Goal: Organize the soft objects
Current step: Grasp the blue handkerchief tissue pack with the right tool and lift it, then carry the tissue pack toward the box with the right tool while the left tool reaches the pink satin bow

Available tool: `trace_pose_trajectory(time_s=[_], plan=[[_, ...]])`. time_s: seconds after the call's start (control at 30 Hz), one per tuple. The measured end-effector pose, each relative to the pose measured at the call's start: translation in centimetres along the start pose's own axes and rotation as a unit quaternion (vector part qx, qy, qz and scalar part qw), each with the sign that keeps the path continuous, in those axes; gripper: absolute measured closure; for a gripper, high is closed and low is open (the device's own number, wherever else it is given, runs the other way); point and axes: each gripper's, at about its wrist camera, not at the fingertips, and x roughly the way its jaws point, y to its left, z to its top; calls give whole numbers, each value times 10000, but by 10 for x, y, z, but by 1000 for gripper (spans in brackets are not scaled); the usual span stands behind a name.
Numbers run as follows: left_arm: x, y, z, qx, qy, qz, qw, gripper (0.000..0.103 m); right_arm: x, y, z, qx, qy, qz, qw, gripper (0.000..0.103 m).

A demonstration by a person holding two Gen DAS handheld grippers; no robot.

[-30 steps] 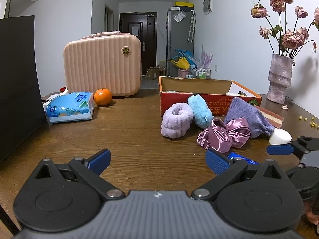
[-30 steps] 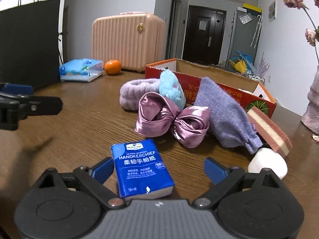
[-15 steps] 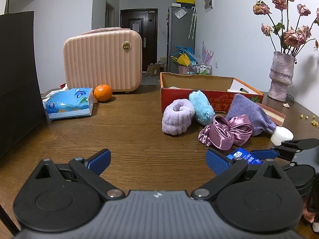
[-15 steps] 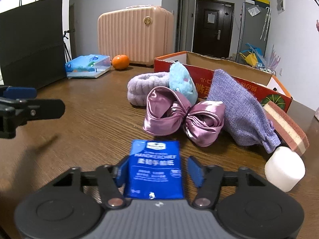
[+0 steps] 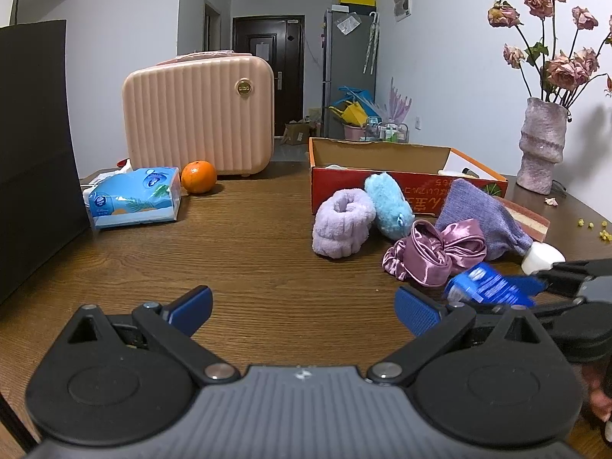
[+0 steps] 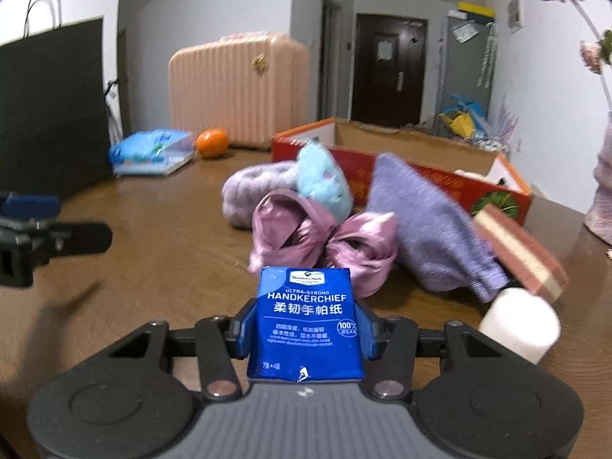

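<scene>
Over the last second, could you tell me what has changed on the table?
The right gripper closed on the blue handkerchief pack, which had lain flat between its open jaws, and tipped it up. The left gripper stayed open; the satin bow is unmoved.

Royal-blue handkerchief packet (image 6: pixel 306 325) with white lettering; mauve satin bow scrunchie (image 6: pixel 325 244); lilac fluffy wristband (image 5: pixel 342 227); pale blue plush toy (image 5: pixel 388 206); purple knitted sock (image 6: pixel 432 225); pink-and-cream striped sponge (image 6: pixel 524 254); red cardboard box (image 5: pixel 405 178); ribbed peach suitcase (image 5: pixel 199 114); brown wood-grain worktop (image 5: pixel 248 256)
</scene>
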Motion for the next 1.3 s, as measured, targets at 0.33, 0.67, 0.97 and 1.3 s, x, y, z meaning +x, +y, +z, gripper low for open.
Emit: trace_pose_trajectory(time_s=[0.33, 0.67, 0.97, 1.3], plan=[[3, -1, -2, 4, 43, 76, 10000, 0, -24, -36, 7, 522, -503, -474, 9962, 53], [8, -2, -2, 7, 99, 146, 9998, 0, -33, -55, 7, 765, -718, -735, 9918, 53], [14, -12, 5, -6, 177, 27, 9998, 0, -35, -69, 9, 943, -870, -928, 9874, 53], [28, -58, 35, 200, 48, -280, 9994, 0, -41, -98, 7, 1195, -1008, -1200, 9804, 53]])
